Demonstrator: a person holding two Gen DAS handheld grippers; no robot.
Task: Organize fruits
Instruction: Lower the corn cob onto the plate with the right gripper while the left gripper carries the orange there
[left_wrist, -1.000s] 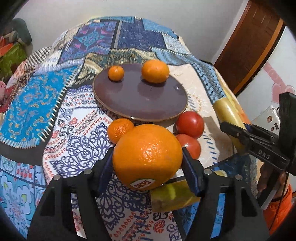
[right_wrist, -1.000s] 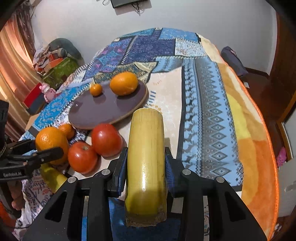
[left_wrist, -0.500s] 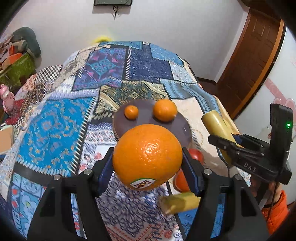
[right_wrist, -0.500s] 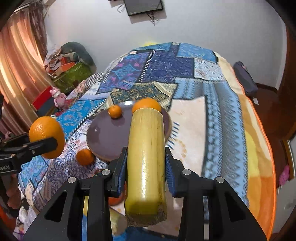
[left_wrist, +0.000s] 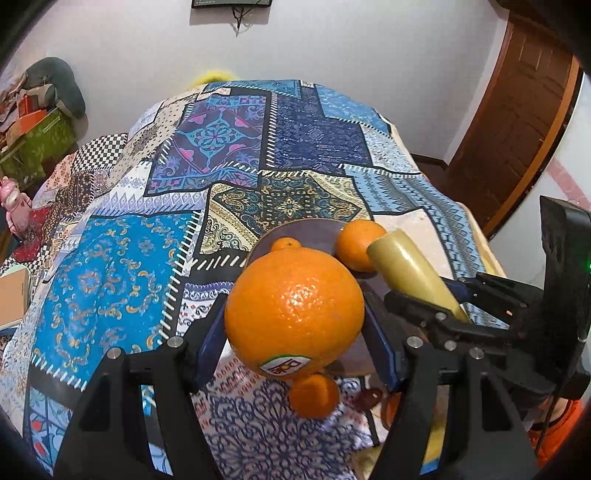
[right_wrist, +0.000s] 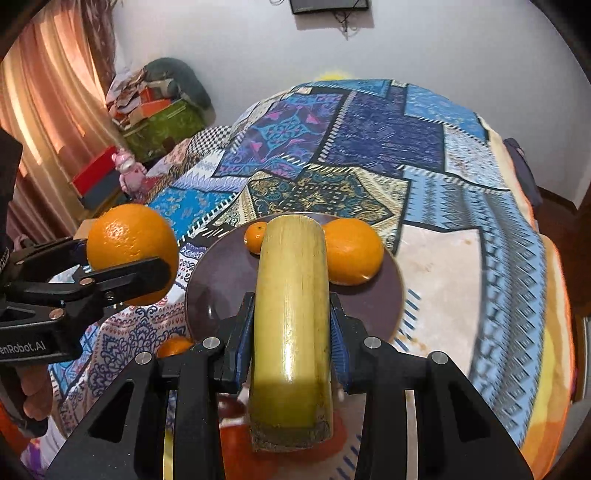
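My left gripper (left_wrist: 295, 332) is shut on a large orange (left_wrist: 293, 312) with a sticker, held in the air over the near part of the brown plate (left_wrist: 314, 230). It also shows in the right wrist view (right_wrist: 131, 251). My right gripper (right_wrist: 291, 332) is shut on a yellow-green sugarcane piece (right_wrist: 291, 317), held above the plate (right_wrist: 214, 288). The plate holds a small orange (right_wrist: 255, 236) and a bigger orange (right_wrist: 352, 251). Another small orange (left_wrist: 314, 395) lies on the cloth below the left gripper.
The patchwork cloth (left_wrist: 122, 273) covers the whole table. Red tomatoes (right_wrist: 236, 446) lie partly hidden under the right gripper. Boxes and a pink toy (right_wrist: 129, 170) sit to the left beyond the table. A wooden door (left_wrist: 517, 122) is at right.
Both grippers have risen and moved forward over the plate with their loads. The tomatoes and the loose small orange have dropped beneath them in view.
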